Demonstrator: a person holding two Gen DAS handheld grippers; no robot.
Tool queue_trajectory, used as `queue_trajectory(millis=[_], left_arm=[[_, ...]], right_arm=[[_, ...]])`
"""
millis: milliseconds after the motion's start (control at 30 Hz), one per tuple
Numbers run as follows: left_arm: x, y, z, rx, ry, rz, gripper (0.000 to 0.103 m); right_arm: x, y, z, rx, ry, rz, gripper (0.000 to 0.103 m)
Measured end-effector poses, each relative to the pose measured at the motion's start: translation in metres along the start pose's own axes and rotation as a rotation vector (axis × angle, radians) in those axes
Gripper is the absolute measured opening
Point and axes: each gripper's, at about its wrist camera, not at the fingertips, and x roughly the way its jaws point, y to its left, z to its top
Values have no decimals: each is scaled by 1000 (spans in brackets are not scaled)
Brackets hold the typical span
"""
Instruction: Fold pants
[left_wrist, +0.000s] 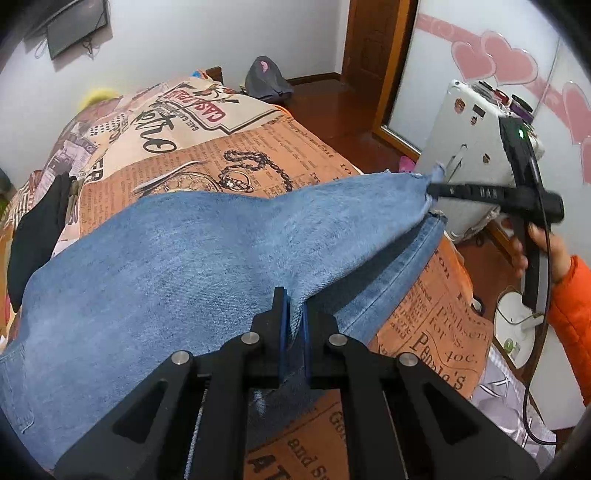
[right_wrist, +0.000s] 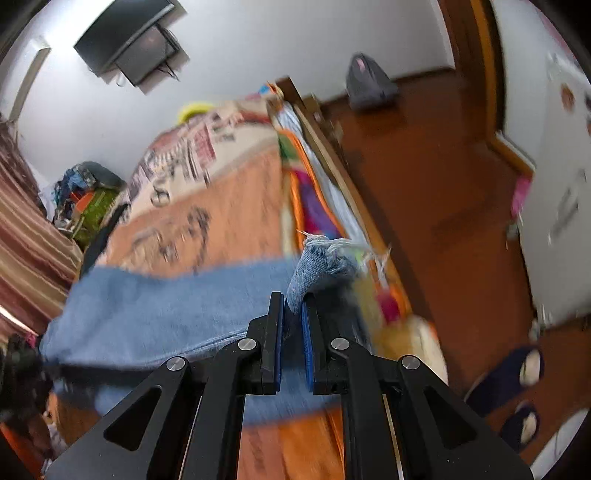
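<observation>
Left gripper (left_wrist: 293, 317): my jaws pinch a fold of the blue denim pants (left_wrist: 177, 258) | Right gripper (right_wrist: 293, 314): my jaws clamp the frayed hem corner (right_wrist: 321, 264) | Pants: stretched between both grippers over the bed (left_wrist: 258, 151) with its newspaper-print cover | Right hand (left_wrist: 546, 247): orange sleeve, holding its handle.

Walls: we see plain white walls (left_wrist: 207, 40), evenly lit.
Screen: a dark flat screen (right_wrist: 129, 40) hangs high on the wall.
Floor: we see reddish-brown wood floor (right_wrist: 424, 177).
Bed: a bed with a newspaper-print cover (left_wrist: 258, 155) in orange and cream.
Door: a wooden door frame (left_wrist: 373, 55) beside a white panel with pink hearts (left_wrist: 495, 62).
Curtain: a striped curtain (right_wrist: 26, 236) at the left of the right wrist view.
</observation>
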Motion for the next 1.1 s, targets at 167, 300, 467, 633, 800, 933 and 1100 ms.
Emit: queue_trajectory(millis=[167, 300, 467, 633, 800, 933, 1100], left_arm=[[-3, -3, -8, 7, 4, -5, 5], [-4, -5, -9, 20, 2, -1, 5], [0, -3, -11, -5, 29, -14, 12], [-15, 3, -16, -50, 20, -88, 42], [-46, 19, -17, -89, -47, -77, 43], [-74, 51, -19, -134, -99, -42, 43], [-109, 107, -39, -193, -127, 53, 44]], right_arm=[[-4, -8, -22, 72, 7, 20, 8], [-13, -6, -24, 95, -32, 17, 8], [-6, -4, -28, 101, -15, -23, 9], [-1, -2, -34, 91, 19, -105, 21], [-21, 12, -30, 21, 21, -180, 25], [-38, 44, -26, -58, -13, -172, 30], [-50, 105, -25, -184, -57, -96, 34]])
